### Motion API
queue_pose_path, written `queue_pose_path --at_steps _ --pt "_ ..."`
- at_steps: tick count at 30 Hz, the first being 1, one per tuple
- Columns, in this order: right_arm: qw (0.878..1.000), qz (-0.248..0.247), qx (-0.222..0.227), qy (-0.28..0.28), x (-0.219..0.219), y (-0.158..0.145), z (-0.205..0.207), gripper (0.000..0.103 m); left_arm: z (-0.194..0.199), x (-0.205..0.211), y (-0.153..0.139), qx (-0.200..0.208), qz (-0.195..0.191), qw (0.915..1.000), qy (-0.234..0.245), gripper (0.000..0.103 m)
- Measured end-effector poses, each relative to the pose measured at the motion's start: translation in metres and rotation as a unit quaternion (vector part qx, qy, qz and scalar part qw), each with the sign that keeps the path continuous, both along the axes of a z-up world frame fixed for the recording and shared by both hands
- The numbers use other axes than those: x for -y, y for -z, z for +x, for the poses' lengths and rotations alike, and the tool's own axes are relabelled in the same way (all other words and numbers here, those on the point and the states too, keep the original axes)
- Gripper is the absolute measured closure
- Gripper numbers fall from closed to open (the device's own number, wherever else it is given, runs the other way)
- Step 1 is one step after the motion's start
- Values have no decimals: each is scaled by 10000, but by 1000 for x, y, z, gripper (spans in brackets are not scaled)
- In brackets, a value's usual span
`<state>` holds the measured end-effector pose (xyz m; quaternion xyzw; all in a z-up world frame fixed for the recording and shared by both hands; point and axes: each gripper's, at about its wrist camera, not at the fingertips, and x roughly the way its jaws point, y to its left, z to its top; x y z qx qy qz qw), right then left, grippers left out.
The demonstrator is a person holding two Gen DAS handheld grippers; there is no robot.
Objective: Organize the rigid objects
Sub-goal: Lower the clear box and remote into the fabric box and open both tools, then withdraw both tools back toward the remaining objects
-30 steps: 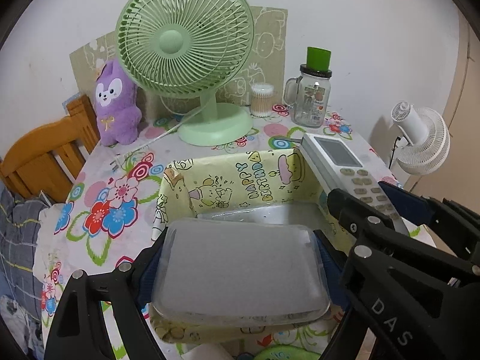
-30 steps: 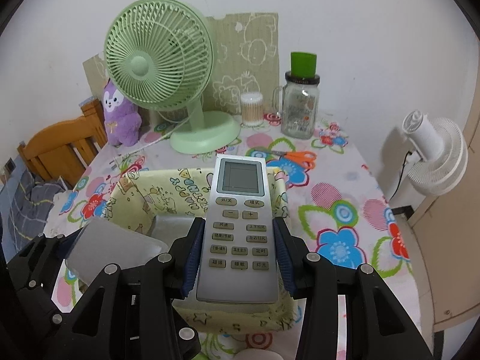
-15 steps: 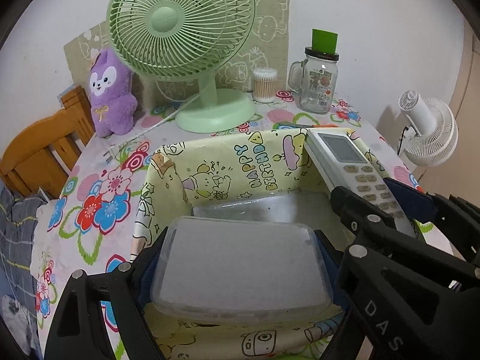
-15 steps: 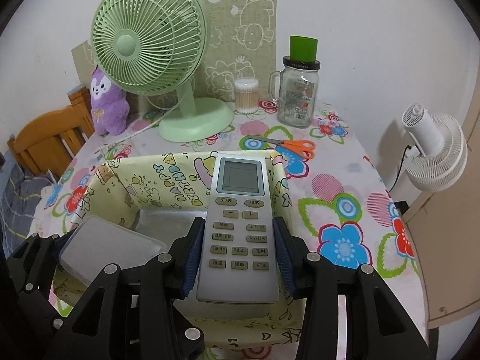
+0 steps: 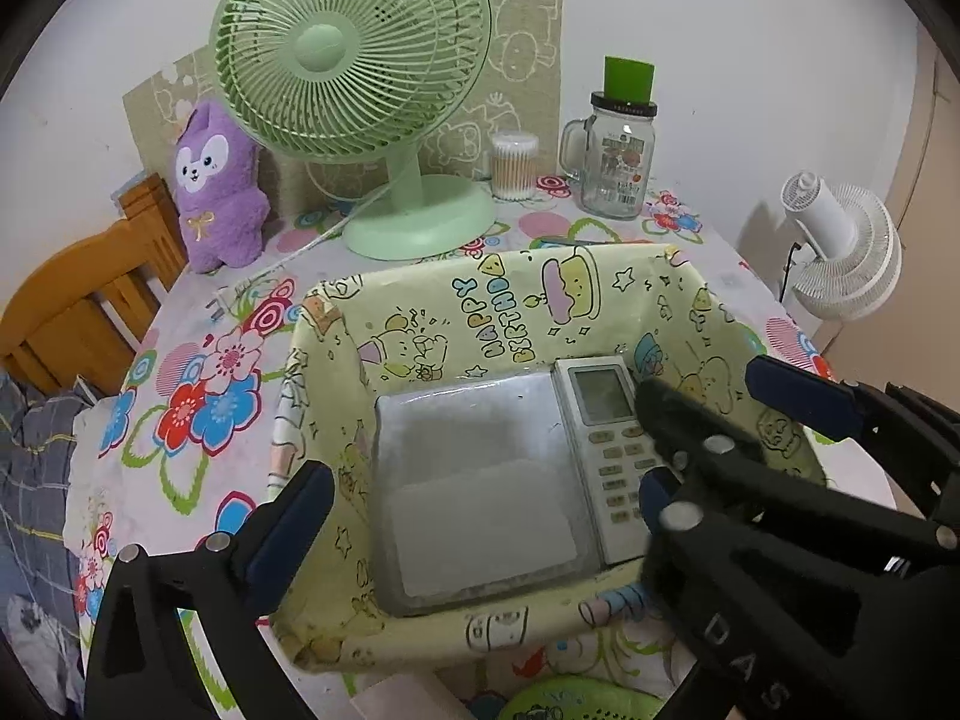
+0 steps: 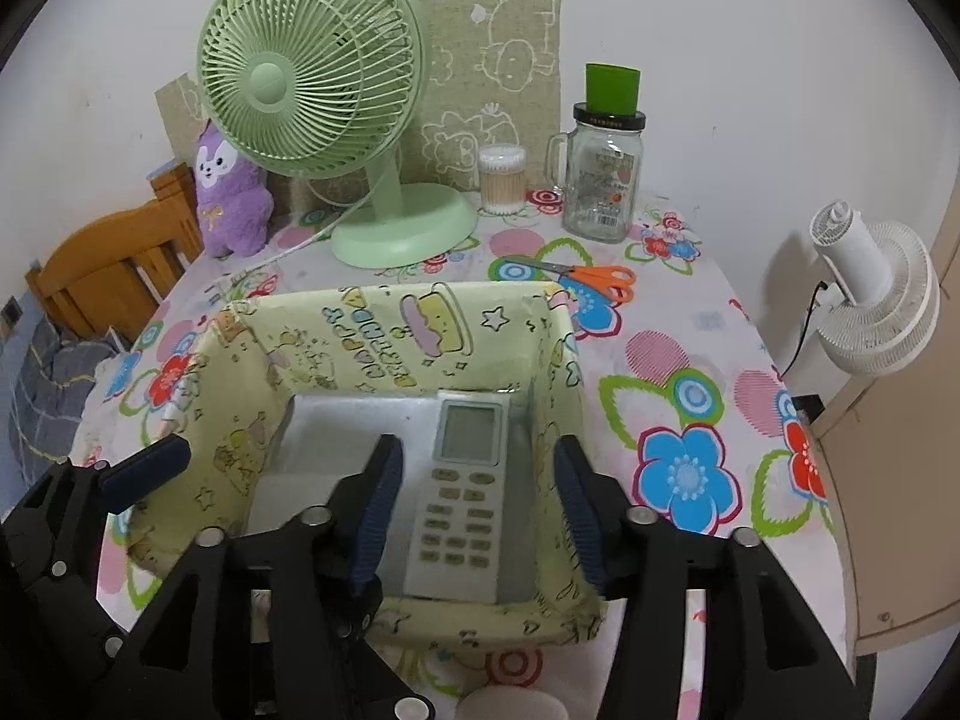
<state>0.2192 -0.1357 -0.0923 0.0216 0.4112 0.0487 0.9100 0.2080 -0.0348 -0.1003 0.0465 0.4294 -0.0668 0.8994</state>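
Both items have left the jaws since a second ago: the frosted plastic lid [image 5: 480, 480], then clamped in the left hand-held gripper [image 5: 480, 504], and the remote control [image 6: 462, 492], then clamped in the right hand-held gripper [image 6: 474, 504], now lie side by side on the floor of the yellow fabric bin [image 5: 420, 312]. The lid lies flat on the bin's left side; the remote lies face up along its right edge, display toward the far wall, and the two appear to touch or nearly so. Judgement: this deposit step is complete for both items, and what remains is to withdraw and take up any further rigid objects, such as the scissors [image 6: 594, 276] lying on the counter [image 6: 708, 372] behind the bin. The left hand-held gripper stands spread to its widest, jaws opening, one pad over the bin's left wall and nothing pressed between them; the lid below is untouched. The right hand-held gripper is partly spread and opening, its pads astride the remote's lower half with clear gaps on both sides, so it holds nothing. Risk noted: a pad could snag the soft bin wall on the way out.
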Motion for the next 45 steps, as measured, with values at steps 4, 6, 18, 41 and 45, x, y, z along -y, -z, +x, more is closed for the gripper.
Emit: queue_pose_path --at_steps 4,6,18,41,45 --pt "9999 -43 108 -9 -2 -8 -11 31 -9 -3 -6 29 -27 10000 -41 0" --pt "9997 -136 213 25 -3 -13 -18 23 -13 -4 -9 60 -4 10000 -78 0" --pt "9990 -97 439 13 -1 -39 -59 19 -53 -4 -35 348 -15 9993 -95 0" --pt "9948 -138 977 267 10 -61 -140 20 -120 -16 -51 505 -381 9978 -220 0" --pt "9945 -177 994 284 12 -62 -151 20 -130 -18 -51 527 -388 9976 -224 0"
